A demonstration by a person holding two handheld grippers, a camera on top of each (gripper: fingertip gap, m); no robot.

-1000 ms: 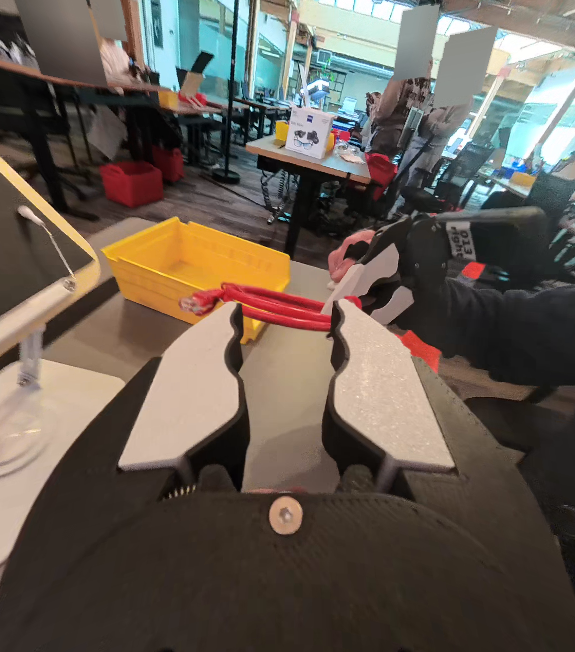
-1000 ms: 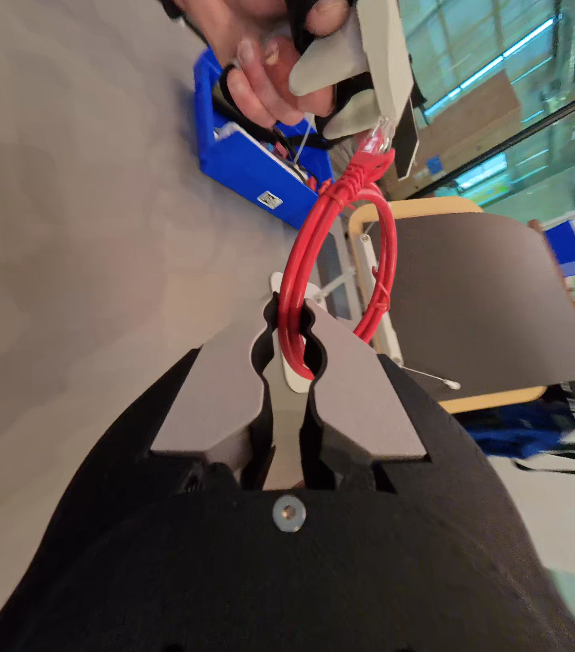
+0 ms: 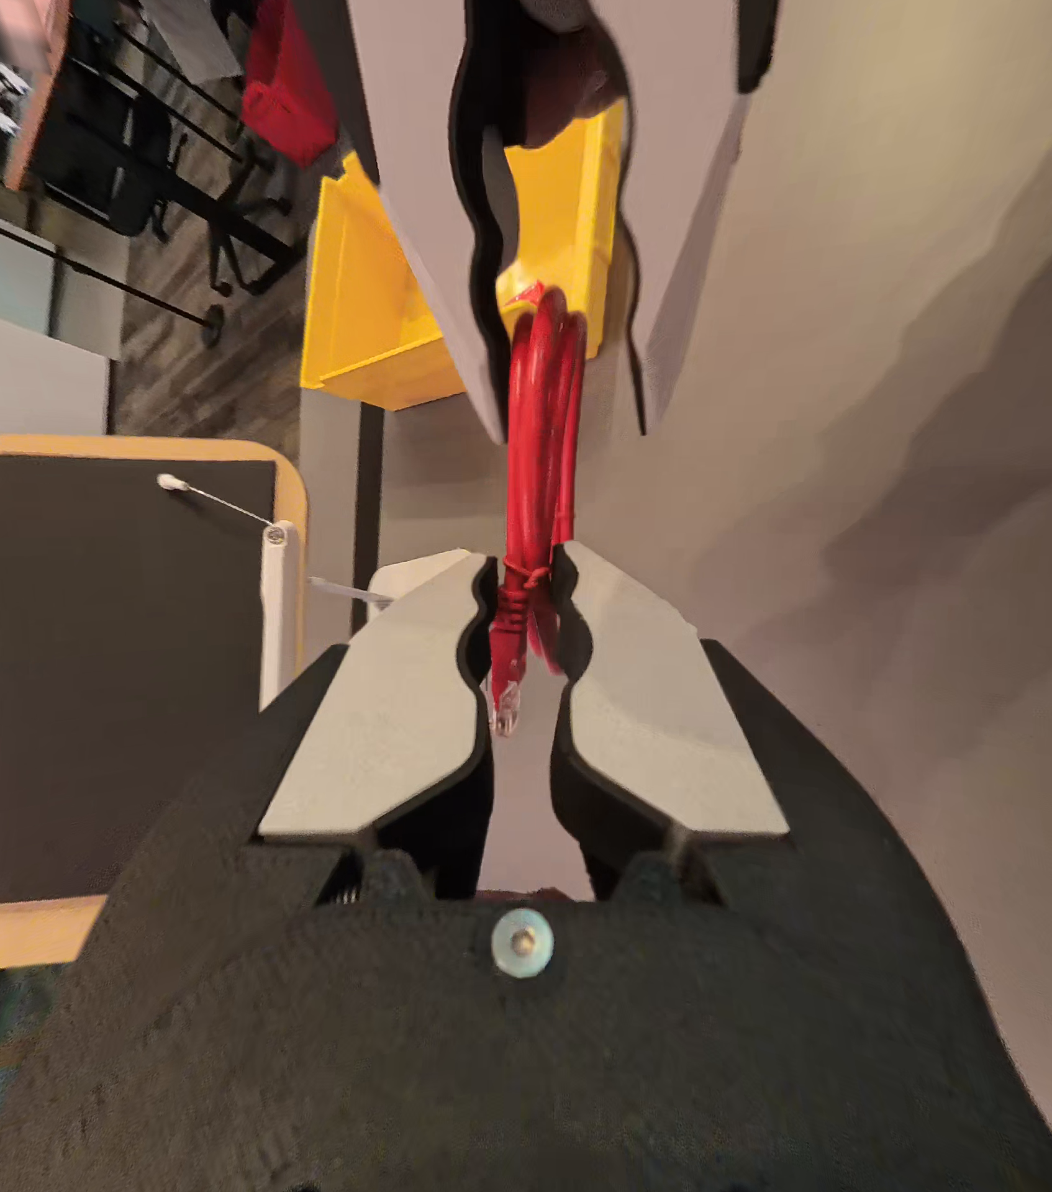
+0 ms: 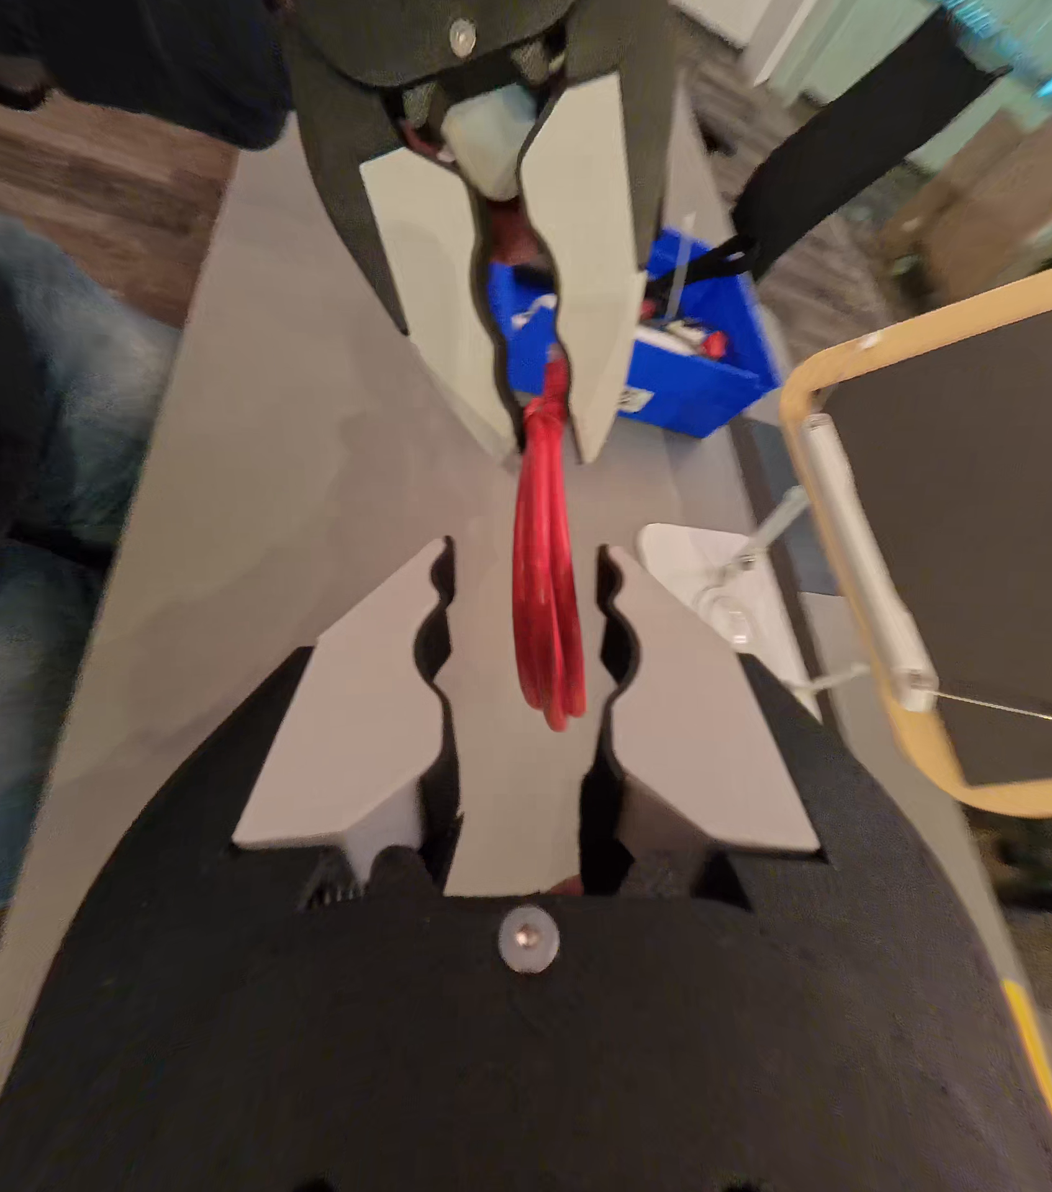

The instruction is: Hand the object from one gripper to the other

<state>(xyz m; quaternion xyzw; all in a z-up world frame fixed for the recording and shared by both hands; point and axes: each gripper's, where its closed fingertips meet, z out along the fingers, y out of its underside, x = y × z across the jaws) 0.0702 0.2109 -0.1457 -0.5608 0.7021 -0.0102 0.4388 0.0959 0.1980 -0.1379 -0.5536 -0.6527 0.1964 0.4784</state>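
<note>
While the left tongs (image 3: 526, 567) pinch the red cable (image 3: 539, 451) tight, the right tongs (image 4: 526, 555) gape wide. Cable's looped end just dangles between them, touching neither finger.

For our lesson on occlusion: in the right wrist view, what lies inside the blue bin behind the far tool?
Inside the blue bin, white items, a small red piece and a black strap show. The left tool, shut on the red cable, hides the rest.

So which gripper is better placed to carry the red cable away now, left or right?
Left. The left gripper is shut on the tied end of the red cable, while the right gripper has its jaws open around the loop without touching it, so it only needs to back off.
</note>
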